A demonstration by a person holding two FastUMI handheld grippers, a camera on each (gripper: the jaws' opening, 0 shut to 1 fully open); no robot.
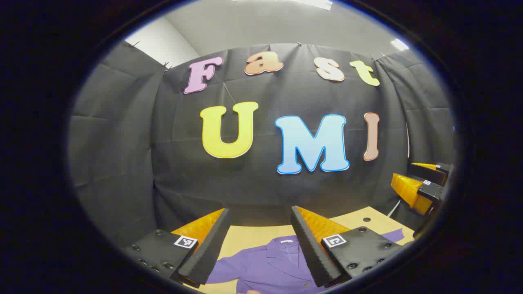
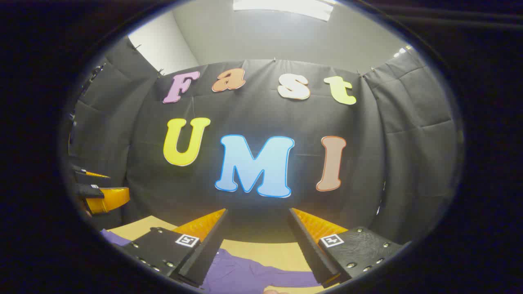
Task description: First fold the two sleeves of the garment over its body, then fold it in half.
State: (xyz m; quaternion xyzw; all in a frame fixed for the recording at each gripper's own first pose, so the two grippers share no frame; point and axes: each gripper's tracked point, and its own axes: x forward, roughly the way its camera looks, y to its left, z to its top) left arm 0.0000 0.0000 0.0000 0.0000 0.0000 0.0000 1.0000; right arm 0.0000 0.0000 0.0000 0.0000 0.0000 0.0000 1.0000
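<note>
table [image 1: 249, 234] | garment [image 1: 261, 265] flat, collar in left gripper view | both tongs [image 1: 259, 212] [image 2: 258, 212] agape

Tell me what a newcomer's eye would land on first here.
The purple garment lies spread on the tan table, low in the left gripper view, collar toward the wall. The left gripper hangs above it, jaws open. The right gripper is open too, over a purple sleeve.
</note>
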